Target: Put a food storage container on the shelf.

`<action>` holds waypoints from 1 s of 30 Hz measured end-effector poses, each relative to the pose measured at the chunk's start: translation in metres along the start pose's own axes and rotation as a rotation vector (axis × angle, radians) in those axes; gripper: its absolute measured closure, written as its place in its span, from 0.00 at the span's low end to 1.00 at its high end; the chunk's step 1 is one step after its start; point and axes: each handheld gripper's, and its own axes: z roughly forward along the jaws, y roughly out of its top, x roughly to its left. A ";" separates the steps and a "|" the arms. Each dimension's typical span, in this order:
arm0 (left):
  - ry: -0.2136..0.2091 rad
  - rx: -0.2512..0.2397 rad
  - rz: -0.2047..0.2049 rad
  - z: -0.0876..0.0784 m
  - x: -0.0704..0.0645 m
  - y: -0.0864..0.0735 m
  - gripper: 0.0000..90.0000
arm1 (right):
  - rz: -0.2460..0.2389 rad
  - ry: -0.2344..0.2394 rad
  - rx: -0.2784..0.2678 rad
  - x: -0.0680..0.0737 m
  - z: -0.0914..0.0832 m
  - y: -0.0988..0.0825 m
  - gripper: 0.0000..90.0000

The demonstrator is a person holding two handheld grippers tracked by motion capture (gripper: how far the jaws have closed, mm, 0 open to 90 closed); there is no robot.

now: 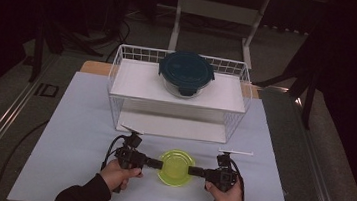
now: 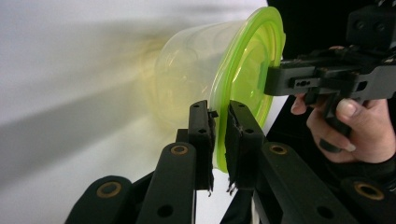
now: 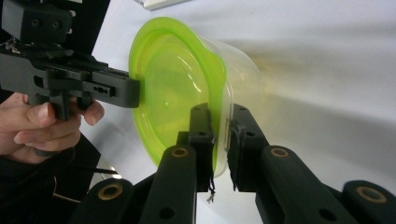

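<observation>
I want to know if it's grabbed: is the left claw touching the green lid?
Touching. In the left gripper view, the left claw pinches the green lid rim.

High view overhead, far; gripper views close, sharing green lid (image 2: 247, 70).

Lidded tub (image 1: 176, 167) between tools, probably before rack (image 1: 119, 74) holding container (image 1: 186, 73)
</observation>
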 end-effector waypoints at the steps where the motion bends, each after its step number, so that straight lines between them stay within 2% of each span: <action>1: -0.004 -0.002 0.002 -0.001 0.000 0.001 0.90 | -0.002 -0.001 -0.002 0.001 0.000 0.000 0.90; 6: -0.018 -0.011 0.010 -0.006 -0.002 0.002 0.90 | -0.020 -0.007 -0.008 0.005 -0.002 0.003 0.90; 14: -0.036 -0.053 0.041 -0.021 -0.013 0.008 0.90 | -0.072 -0.004 -0.039 0.023 -0.013 0.014 0.90; 30: -0.029 -0.121 0.100 -0.054 -0.047 0.018 0.90 | -0.153 0.008 -0.088 0.059 -0.035 0.034 0.90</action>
